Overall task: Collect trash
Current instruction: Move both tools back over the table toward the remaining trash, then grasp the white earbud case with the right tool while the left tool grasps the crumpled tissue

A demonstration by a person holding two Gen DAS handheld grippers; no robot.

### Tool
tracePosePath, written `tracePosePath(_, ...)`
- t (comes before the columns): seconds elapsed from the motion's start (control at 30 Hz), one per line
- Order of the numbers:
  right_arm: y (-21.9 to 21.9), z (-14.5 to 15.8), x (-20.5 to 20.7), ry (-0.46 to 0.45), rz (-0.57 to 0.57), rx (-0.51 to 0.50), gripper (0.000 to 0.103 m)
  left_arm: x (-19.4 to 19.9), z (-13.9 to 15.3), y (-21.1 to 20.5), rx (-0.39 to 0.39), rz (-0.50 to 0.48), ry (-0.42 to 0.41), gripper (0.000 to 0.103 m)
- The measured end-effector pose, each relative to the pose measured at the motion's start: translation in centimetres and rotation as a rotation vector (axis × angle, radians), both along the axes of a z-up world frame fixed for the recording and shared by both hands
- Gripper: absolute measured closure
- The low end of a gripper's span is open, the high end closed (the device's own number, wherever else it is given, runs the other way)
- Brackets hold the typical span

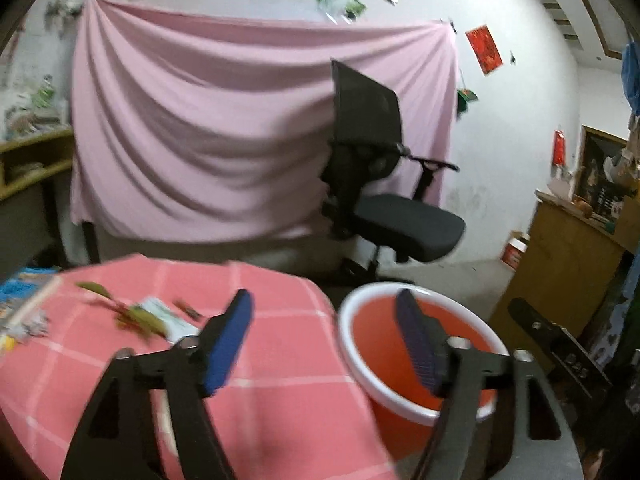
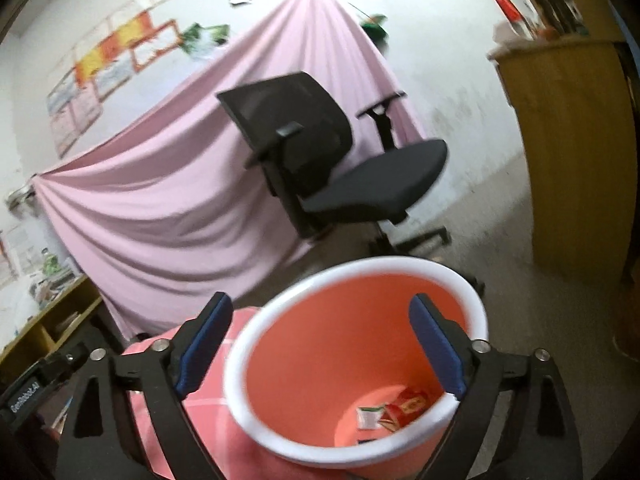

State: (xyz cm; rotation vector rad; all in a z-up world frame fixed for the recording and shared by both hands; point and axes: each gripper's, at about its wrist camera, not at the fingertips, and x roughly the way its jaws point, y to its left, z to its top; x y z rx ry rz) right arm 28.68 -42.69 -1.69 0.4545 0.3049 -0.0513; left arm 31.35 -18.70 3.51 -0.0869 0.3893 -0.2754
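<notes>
Right wrist: wrappers point(image 2: 390, 410) in bin point(image 2: 256, 344) below tool point(image 2: 322, 346).

Bucket point(image 2: 280, 432): smooth plastic, orange wall, white rim, slight sheen. Wrappers point(image 2: 394, 410) inside at 6 o'clock: glossy printed film or paper, cannot tell which. Desk point(image 1: 280, 400): matt pink checked cloth. Chair point(image 1: 404, 220): matt black fabric seat, mesh back. Left tool point(image 1: 324, 340): matt black plastic, ribbed blue pads point(image 1: 228, 344), shiny metal screws. Cabinet point(image 2: 568, 140) at 3 o'clock: smooth wood.
</notes>
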Motion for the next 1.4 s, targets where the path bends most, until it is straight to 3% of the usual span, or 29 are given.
tracePosePath(0.03,0.4,0.3,-0.1,-0.016,0.001,-0.004,0.000,-0.8,0.1,1.0,-0.008,0.034,-0.033,0.007)
tracePosePath(0.1,1.3,1.0,-0.4,-0.055,0.012,-0.015,0.000,-2.0,0.2,2.8,-0.033,0.087,-0.081,0.003)
tracePosePath(0.3,5.2,3.2,-1.5,-0.163,0.067,-0.072,0.000,-4.3,0.3,8.2,-0.077,0.187,-0.118,0.003)
tracePosePath(0.5,10.3,4.4,-2.3,-0.233,0.146,-0.170,0.000,-7.5,0.6,13.4,-0.050,0.296,-0.192,0.003)
tracePosePath(0.77,16.0,4.6,-2.6,-0.271,0.243,-0.248,0.000,-10.2,-1.2,18.6,-0.034,0.405,-0.205,0.002)
tracePosePath(0.93,19.3,4.2,-2.4,-0.255,0.302,-0.300,0.000,-11.1,-2.1,20.5,0.012,0.439,-0.217,0.002)
tracePosePath(1.17,22.9,2.9,-1.9,-0.183,0.404,-0.364,0.000,-10.1,-3.3,24.1,-0.015,0.443,-0.101,0.003)
tracePosePath(1.4,24.8,1.3,0.0,0.000,0.454,-0.410,0.000,-8.9,-4.3,25.0,0.001,0.423,-0.003,0.003)
